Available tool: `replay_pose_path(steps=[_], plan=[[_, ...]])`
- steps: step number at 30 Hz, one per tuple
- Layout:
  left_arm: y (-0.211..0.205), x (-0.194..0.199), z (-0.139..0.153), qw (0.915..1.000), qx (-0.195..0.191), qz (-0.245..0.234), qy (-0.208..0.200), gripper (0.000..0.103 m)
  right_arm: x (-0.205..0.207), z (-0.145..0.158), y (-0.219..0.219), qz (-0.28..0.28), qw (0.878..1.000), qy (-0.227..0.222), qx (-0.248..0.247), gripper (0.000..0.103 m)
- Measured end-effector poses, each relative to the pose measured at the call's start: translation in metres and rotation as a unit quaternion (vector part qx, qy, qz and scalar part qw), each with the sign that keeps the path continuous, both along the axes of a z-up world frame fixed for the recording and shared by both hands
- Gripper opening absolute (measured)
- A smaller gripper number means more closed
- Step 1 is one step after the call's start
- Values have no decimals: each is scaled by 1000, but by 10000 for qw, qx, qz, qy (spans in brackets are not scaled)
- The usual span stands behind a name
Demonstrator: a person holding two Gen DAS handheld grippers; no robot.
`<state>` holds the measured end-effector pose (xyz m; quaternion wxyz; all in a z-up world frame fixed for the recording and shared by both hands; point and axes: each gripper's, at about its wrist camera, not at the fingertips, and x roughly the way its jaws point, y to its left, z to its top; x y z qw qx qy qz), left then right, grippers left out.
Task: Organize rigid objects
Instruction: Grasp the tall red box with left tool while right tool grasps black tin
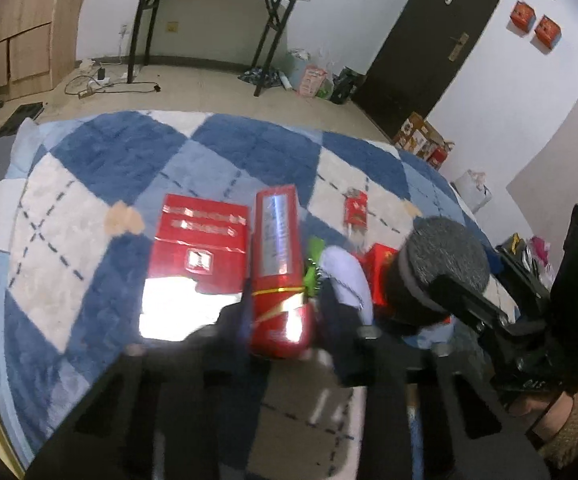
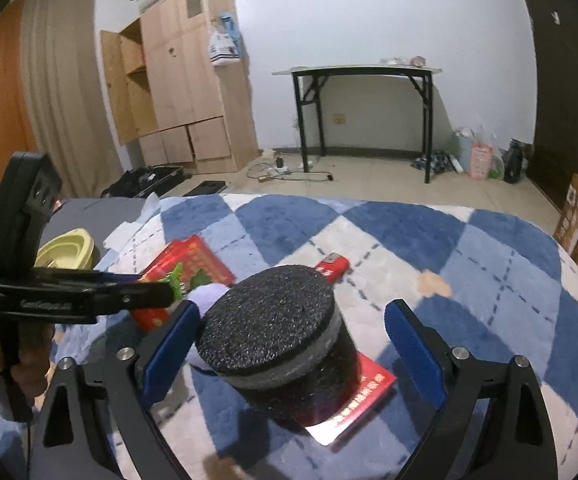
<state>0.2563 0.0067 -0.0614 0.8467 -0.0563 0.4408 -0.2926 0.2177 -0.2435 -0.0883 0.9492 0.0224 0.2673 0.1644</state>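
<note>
The left gripper (image 1: 279, 312) pinches a long red box (image 1: 279, 264) lying mid-rug (image 1: 101, 160), beside a flat red box (image 1: 201, 248). The right gripper (image 2: 289, 344) stands spread around a black foam-topped cylinder (image 2: 277, 340), its blue pads (image 2: 173, 344) not touching it

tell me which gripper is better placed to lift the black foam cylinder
Right. The right gripper already straddles the black foam cylinder, blue pads either side, jaws not yet pressing. The left gripper is shut on the red tube, so it is busy.
</note>
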Motion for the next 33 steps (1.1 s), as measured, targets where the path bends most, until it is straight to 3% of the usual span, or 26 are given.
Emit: replay_pose_path(steps=[4,7,9,11,16,17,19,21,26,27,30,32,33], plan=[[-4,-12,1,9999,-15,-98,-42,27,-4,1,3,109,9998,-138,-130,71],[-5,-11,-2,9999,156,-16,-71,27,-9,-1,2,66,9998,-111,-178,73],[-6,-8,-1,9998,174,23,-86,27,-11,-3,1,-22,9997,-151,-208,87],[-7,-6,-1,9999,147,30,-69,27,-9,-4,-1,1,9998,-110,-134,90],[-9,-15,3,9998,85,-156,25,26,-8,-5,2,81,9997,-9,-215,88],[-8,-18,4,9998,104,-161,16,27,-7,-7,1,71,9998,38,-193,82],[-7,-22,6,9997,202,-152,-30,27,-4,-11,-3,6,9998,179,-64,80],[-7,-25,3,9994,286,-200,34,31,-4,-11,-5,27,9998,170,45,80],[-2,-37,5,9997,114,-217,-28,75,-6,-8,-6,-11,9999,125,60,73],[-1,-39,6,9997,94,-221,-89,75,-7,-8,-6,-19,9999,120,63,73],[-3,-35,2,9996,230,-180,3,74,-7,-10,-6,-12,9999,112,73,73],[-5,-33,-1,9992,336,-222,44,45,-8,-10,-5,10,9999,107,75,71],[-7,-31,-2,9989,413,-219,68,38,-9,-11,-4,6,9999,95,62,70]])
